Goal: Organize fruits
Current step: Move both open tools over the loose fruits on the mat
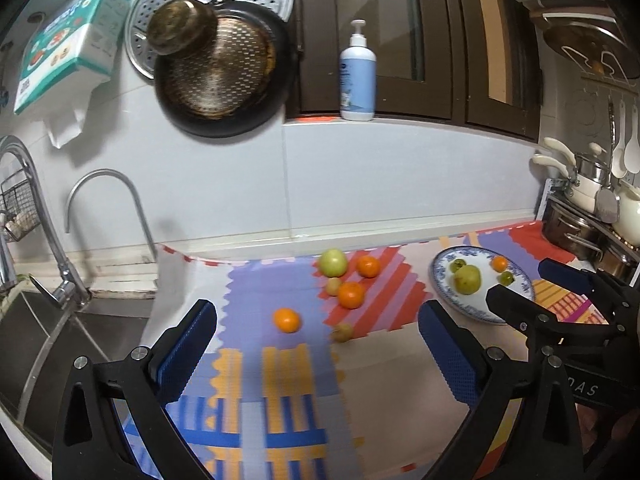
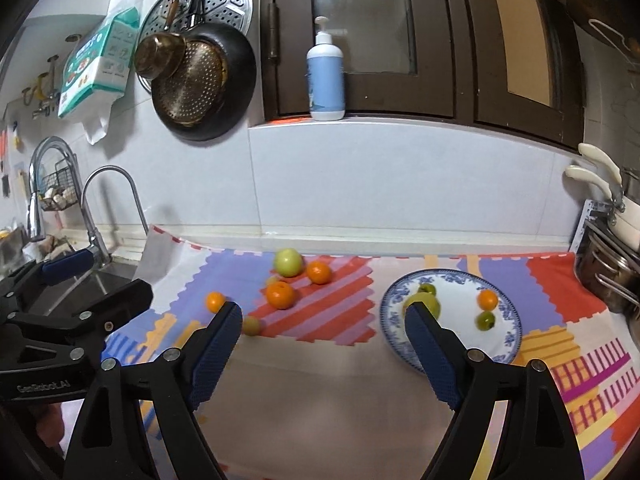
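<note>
Left wrist view: our left gripper point(image 1: 318, 350) is released, nothing between its jaws. Our right gripper point(image 2: 322, 344) is released too. Left of the plate point(image 2: 508, 344), three oranges point(image 2: 281, 295) lie loose.

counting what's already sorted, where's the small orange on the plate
In the right wrist view the small orange lies on the right part of the blue-and-white plate, just above a small green fruit and apart from the big green fruit on the plate's left.

plate point(image 2: 508, 344): near rim hidden behind right gripper finger.
large green fruit point(image 2: 424, 302): partly covered.
sink point(image 1: 48, 332): cut off by frame edge.
</note>
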A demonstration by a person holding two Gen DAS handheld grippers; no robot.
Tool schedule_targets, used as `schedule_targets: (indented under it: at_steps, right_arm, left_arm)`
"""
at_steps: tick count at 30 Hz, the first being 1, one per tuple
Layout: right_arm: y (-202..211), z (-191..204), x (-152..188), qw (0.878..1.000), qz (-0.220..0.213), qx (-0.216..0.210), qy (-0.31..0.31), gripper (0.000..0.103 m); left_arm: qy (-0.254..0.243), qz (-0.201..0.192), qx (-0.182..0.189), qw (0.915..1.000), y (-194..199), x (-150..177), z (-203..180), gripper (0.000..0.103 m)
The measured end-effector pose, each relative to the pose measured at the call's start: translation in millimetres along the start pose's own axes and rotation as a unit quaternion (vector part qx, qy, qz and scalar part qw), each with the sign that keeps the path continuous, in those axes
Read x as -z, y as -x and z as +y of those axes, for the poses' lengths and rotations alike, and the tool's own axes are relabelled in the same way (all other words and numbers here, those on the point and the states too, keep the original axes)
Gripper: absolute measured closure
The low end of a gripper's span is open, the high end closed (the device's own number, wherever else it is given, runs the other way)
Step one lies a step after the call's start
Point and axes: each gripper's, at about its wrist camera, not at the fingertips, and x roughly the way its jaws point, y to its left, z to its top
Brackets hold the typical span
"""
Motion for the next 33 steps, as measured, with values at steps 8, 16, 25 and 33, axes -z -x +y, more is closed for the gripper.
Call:
schedule_targets:
  at_steps: [8,16,25,33]
  right_arm:
    - [-13,38,6,1.0,0.011,0.011,0.0,0.019]
    - [-31,68,11,1.0,0.019,0.012,0.009,0.019]
    - [-64,86,11,0.999,0.041,0.014,0.019,0.02]
    - [-109,90,16,0.996,0.082,0.011,0.023,0.028]
  left_arm:
    - [-0.022,-0.006,-0.006,0.9997,-4,8,36,0.003]
    - [-0.063,-0.002,0.018,0.9979,-26,15,61,0.009]
    - [-0.099,0.017,0.071,0.9925,-68,18,72,0.011]
    - [-0.12,0.052,0.103,0.986,-120,24,80,0.019]
